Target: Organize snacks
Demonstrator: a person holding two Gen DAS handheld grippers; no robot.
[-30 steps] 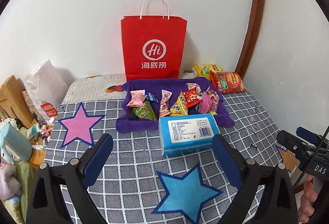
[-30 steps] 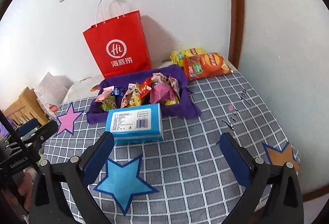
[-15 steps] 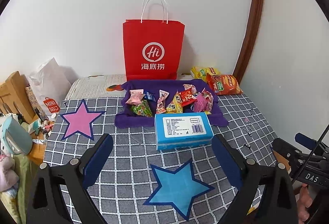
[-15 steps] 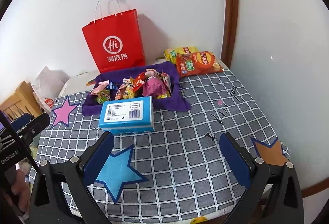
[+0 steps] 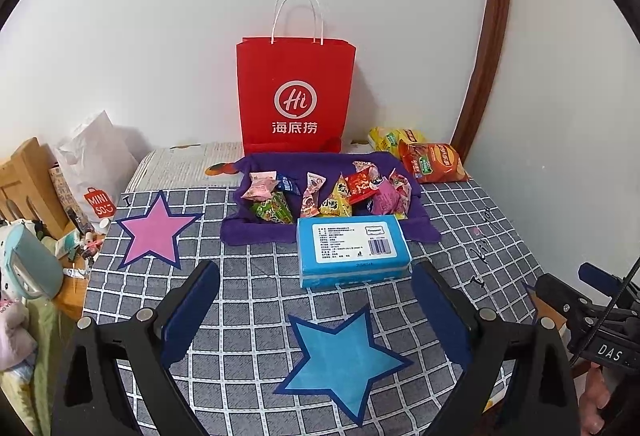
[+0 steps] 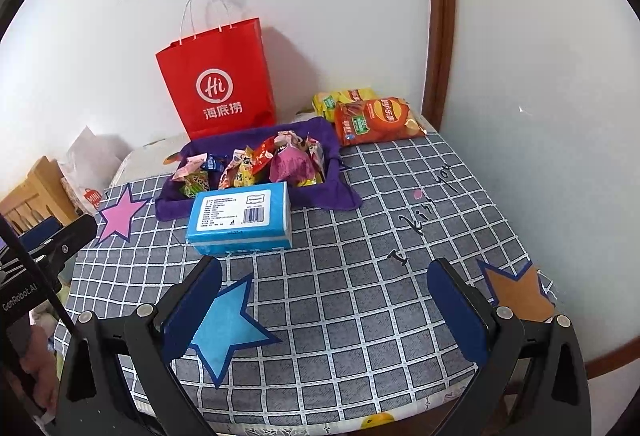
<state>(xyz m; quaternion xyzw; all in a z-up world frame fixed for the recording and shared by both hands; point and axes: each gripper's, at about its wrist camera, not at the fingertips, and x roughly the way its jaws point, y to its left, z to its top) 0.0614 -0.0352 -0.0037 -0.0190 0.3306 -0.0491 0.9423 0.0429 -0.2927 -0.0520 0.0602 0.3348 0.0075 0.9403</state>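
While both grippers hover over the grey checked cloth-covered table (image 5: 248, 300), we see nothing held.
Left gripper (image 5: 314, 310) and right gripper (image 6: 324, 310) both have blue pads spread wide apart, empty. The small wrapped snacks (image 5: 328, 196) sit piled in the purple fabric tray (image 5: 248, 232), partly hidden by the blue tissue pack (image 5: 352, 250) touching its front edge; we can't read their labels. The orange chip bag (image 6: 376, 120) overlaps the yellow chip bag (image 6: 340, 98) beside the red paper shopping bag (image 5: 294, 92). The orange paper star (image 6: 518, 290) is partly covered by the right gripper.

Red paper bag (image 5: 295, 94) ahead: "Hi", 海底捞. White bag (image 5: 99, 172) far left: "MINISO". Right gripper body (image 5: 604, 332): "DAS". Left gripper body (image 6: 24, 288): "GenRobot.AI".
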